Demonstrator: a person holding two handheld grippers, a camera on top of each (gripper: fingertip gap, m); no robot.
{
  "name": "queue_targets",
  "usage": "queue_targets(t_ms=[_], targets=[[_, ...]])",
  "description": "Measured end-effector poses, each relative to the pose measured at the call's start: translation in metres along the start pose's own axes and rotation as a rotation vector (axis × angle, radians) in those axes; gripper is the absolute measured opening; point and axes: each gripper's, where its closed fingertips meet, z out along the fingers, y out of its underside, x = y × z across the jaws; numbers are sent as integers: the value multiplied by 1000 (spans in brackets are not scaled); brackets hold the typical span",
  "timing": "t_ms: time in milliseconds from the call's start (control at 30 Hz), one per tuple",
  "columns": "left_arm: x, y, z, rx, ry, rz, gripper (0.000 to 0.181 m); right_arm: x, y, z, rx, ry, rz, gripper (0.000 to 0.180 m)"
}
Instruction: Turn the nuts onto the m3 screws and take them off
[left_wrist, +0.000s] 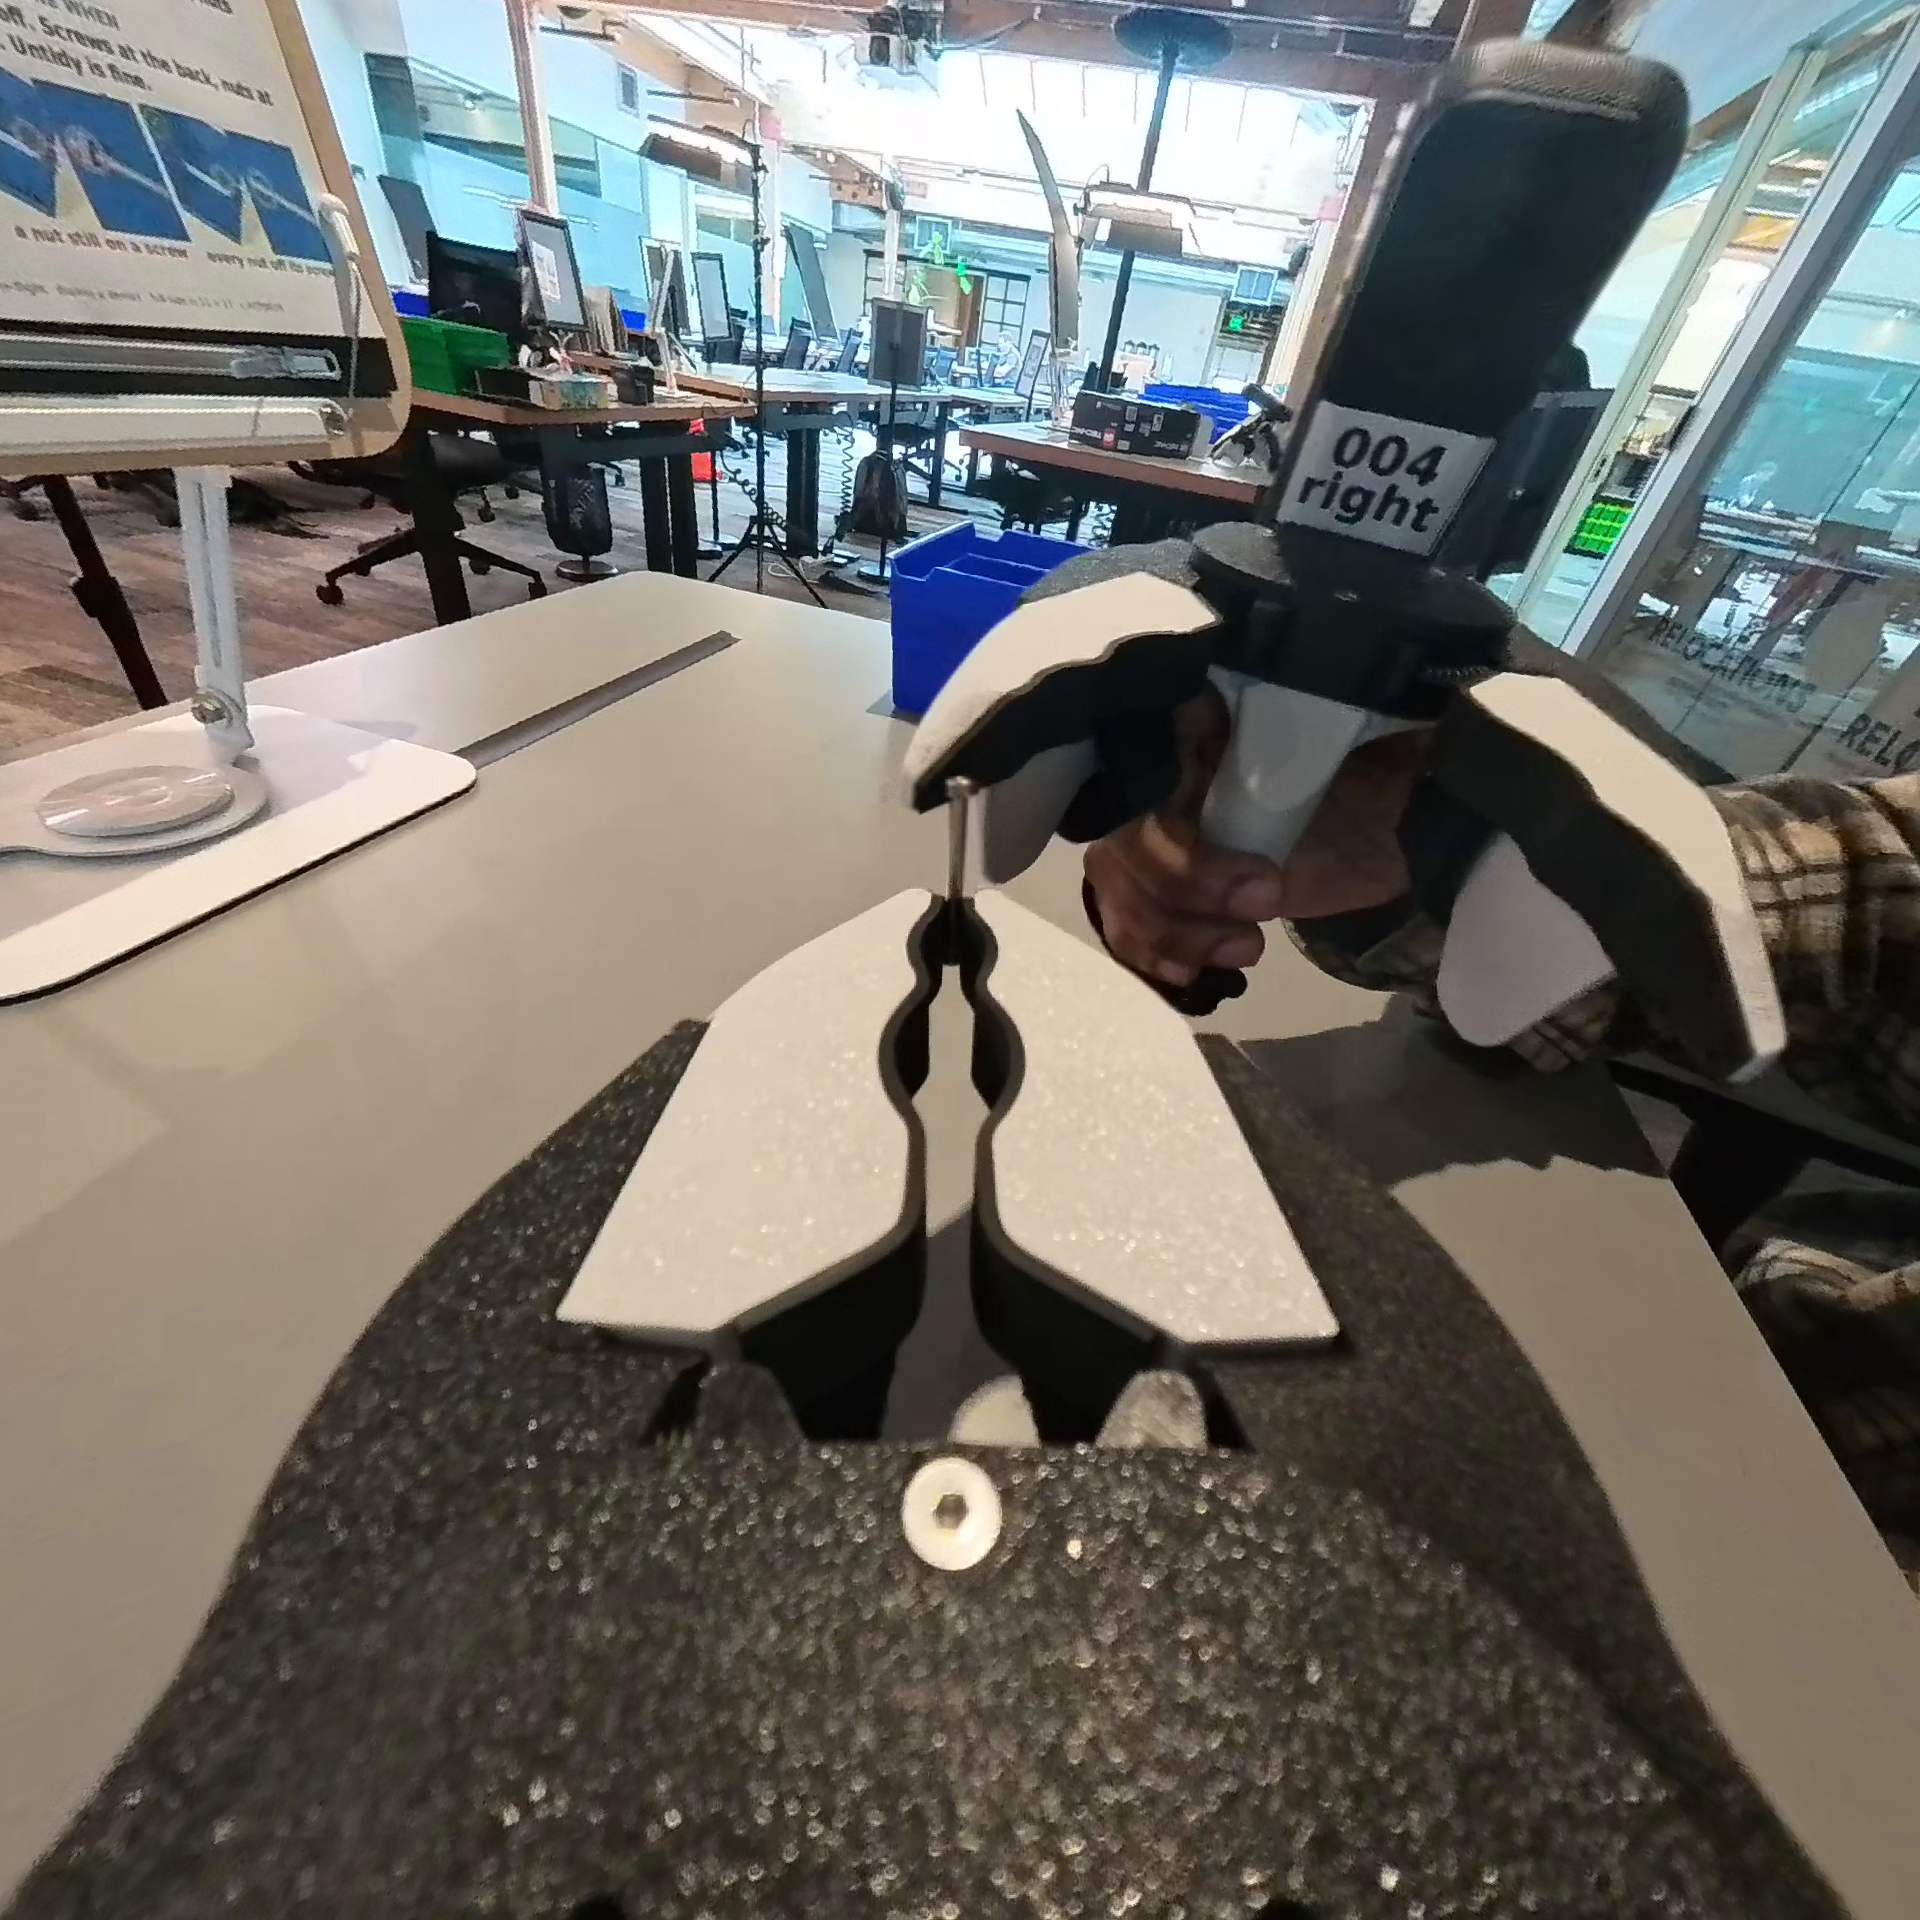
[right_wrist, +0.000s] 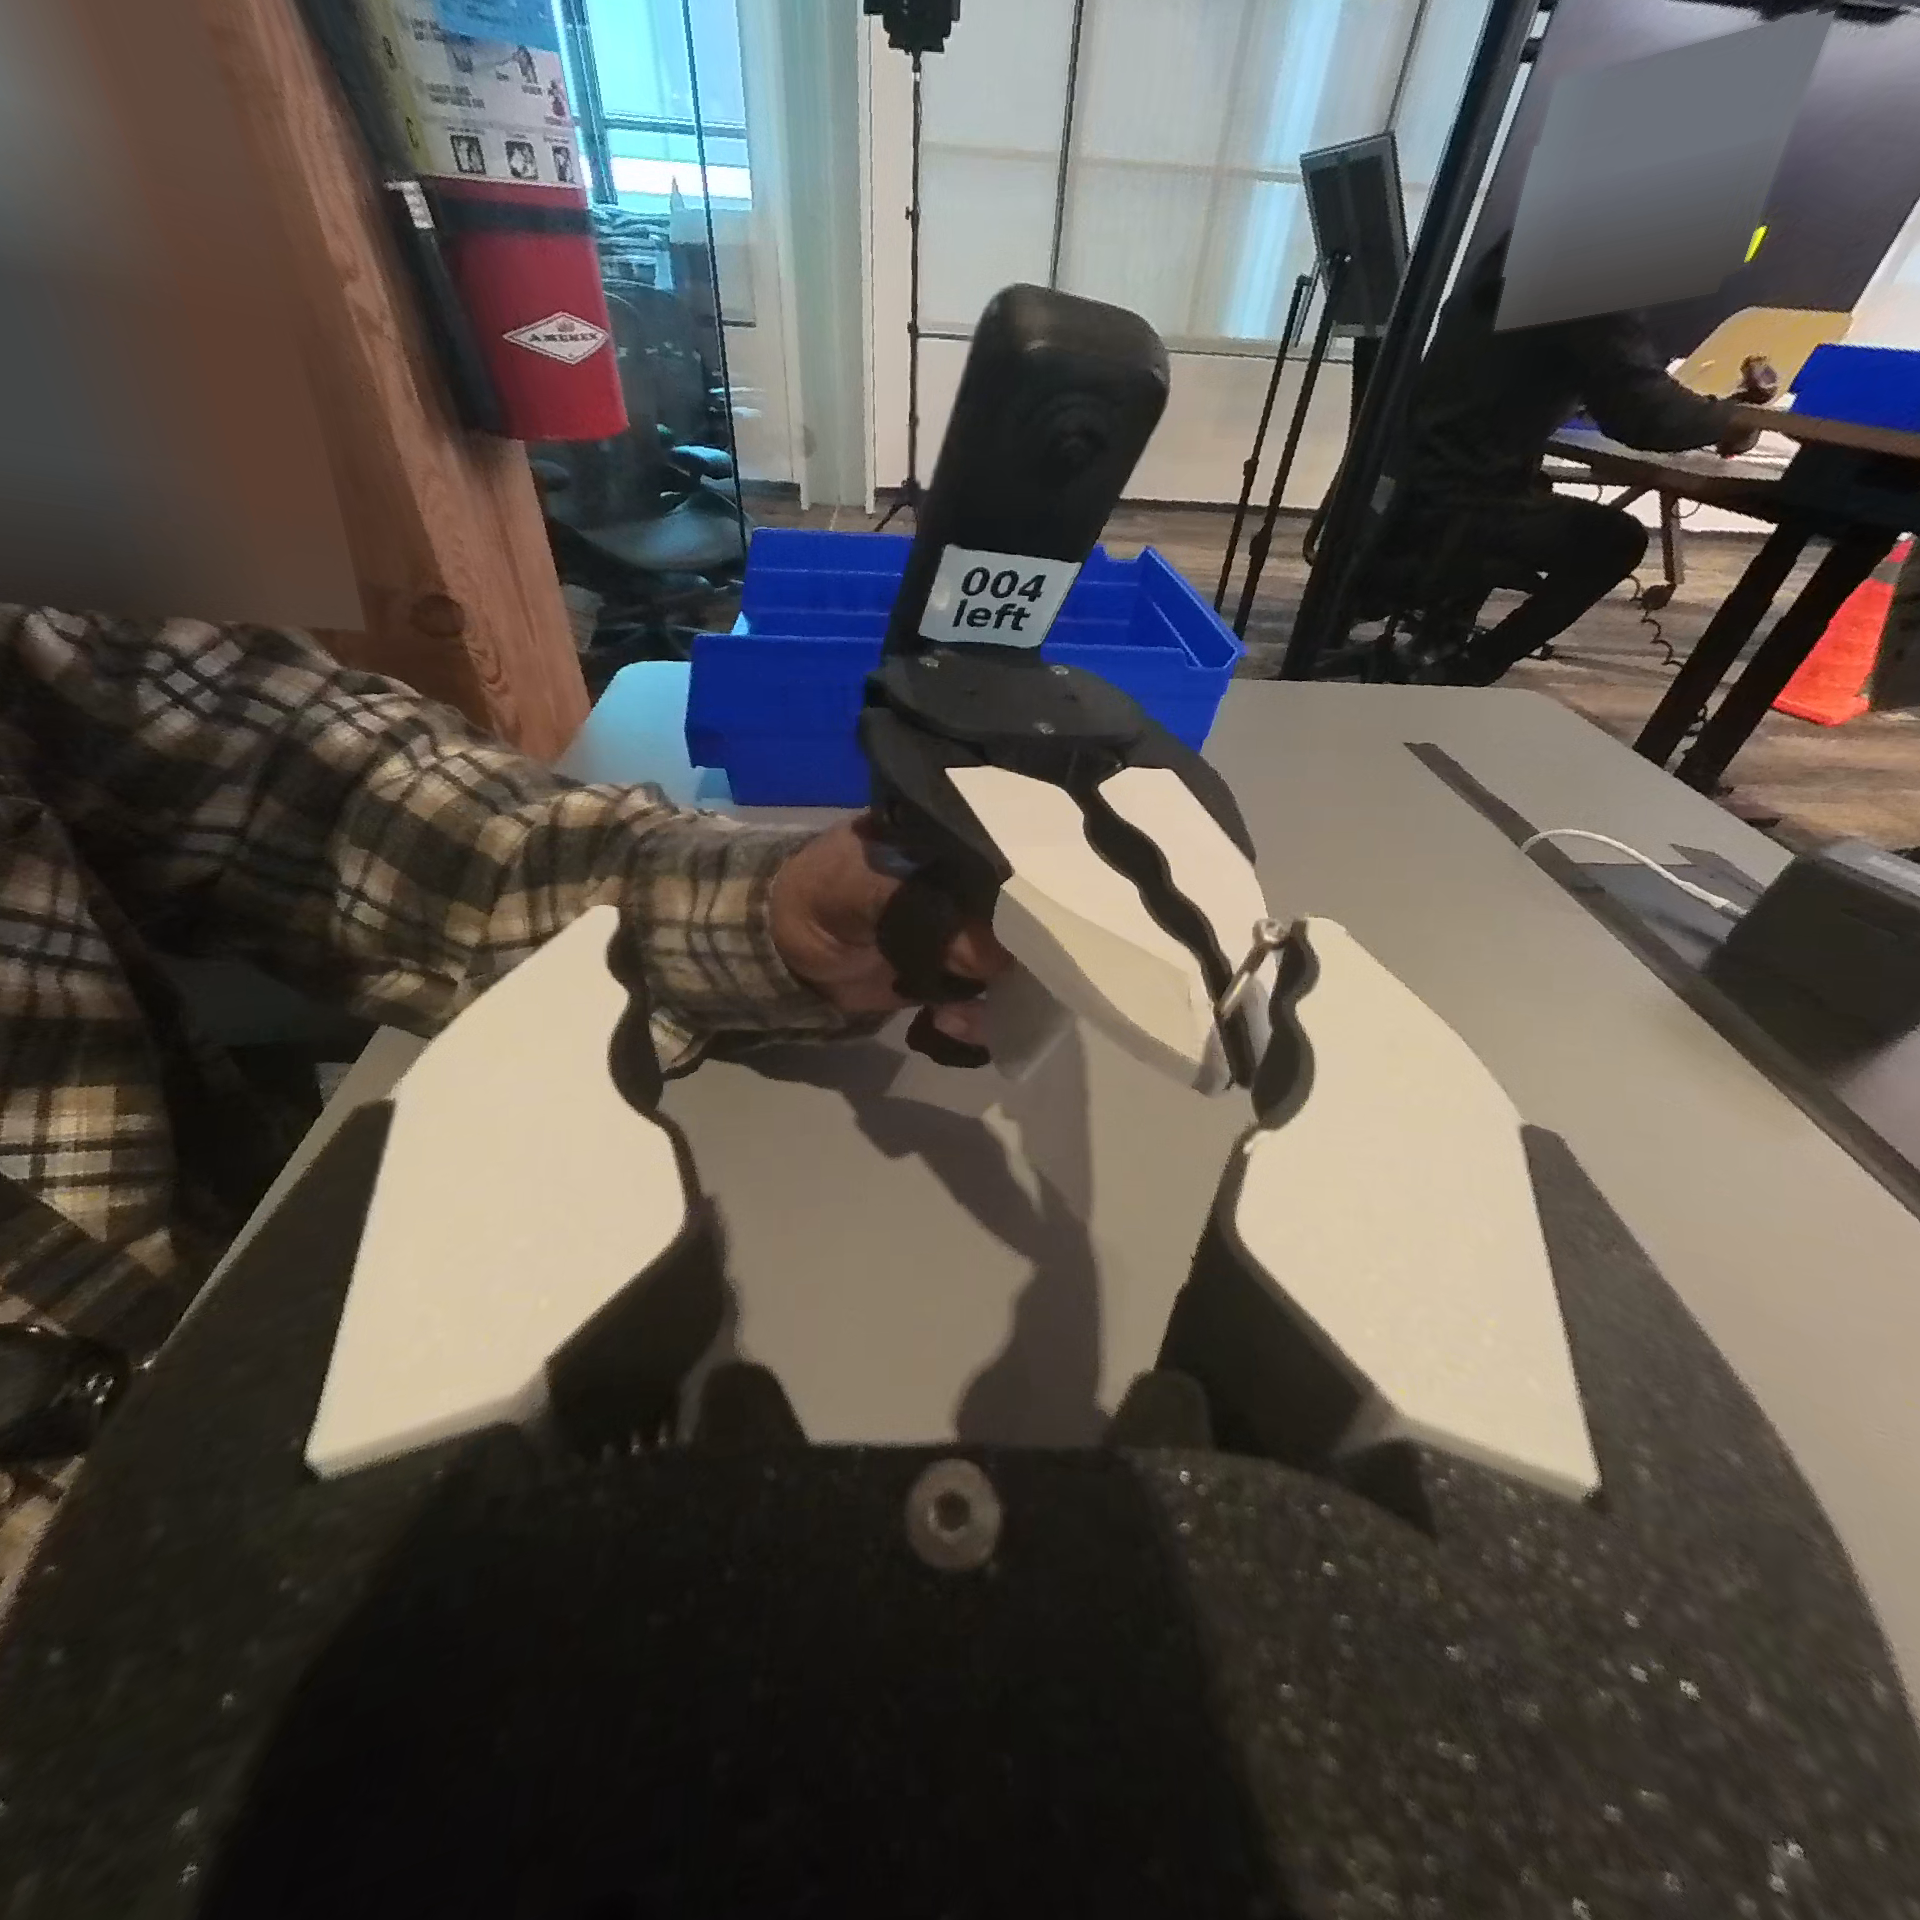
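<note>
My left gripper (left_wrist: 951, 914) is shut on a thin silver M3 screw (left_wrist: 956, 842) that stands up out of its fingertips. In the right wrist view the same screw (right_wrist: 1247, 966) juts from the left gripper (right_wrist: 1226, 1044); a small ring-shaped end (right_wrist: 1269, 932) tops it, nut or head I cannot tell. My right gripper (right_wrist: 966, 935) is wide open and holds nothing. One of its fingertips (right_wrist: 1325, 945) rests beside the screw's top end. In the left wrist view the right gripper (left_wrist: 1340, 925) shows opposite, one fingertip (left_wrist: 930, 774) at the screw's top.
A grey table (left_wrist: 468, 1039) lies below both grippers. A blue bin (left_wrist: 951, 623) stands at its far edge, also in the right wrist view (right_wrist: 790, 686). A white stand (left_wrist: 208, 727) with an instruction sheet stands at left. A black box (right_wrist: 1818, 935) and white cable (right_wrist: 1621, 857) lie at right.
</note>
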Motion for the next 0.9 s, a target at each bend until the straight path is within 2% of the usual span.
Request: queue_targets(t_ms=[467, 600, 667, 800, 900], targets=[[3, -1, 1, -2, 2, 19, 1, -1, -1, -2, -4, 13, -5, 111], [4, -2, 0, 7, 9, 23, 1, 9, -7, -5, 14, 66, -27, 109], [5, -4, 0, 12, 9, 28, 1, 19, -12, -10, 29, 111, -29, 98], [4, -4, 0, 12, -3, 40, 1, 39, -17, -21, 67, 216, 25, 57], [2, -3, 0, 4, -26, 53, 1, 48, -13, -23, 82, 288, 87, 39]])
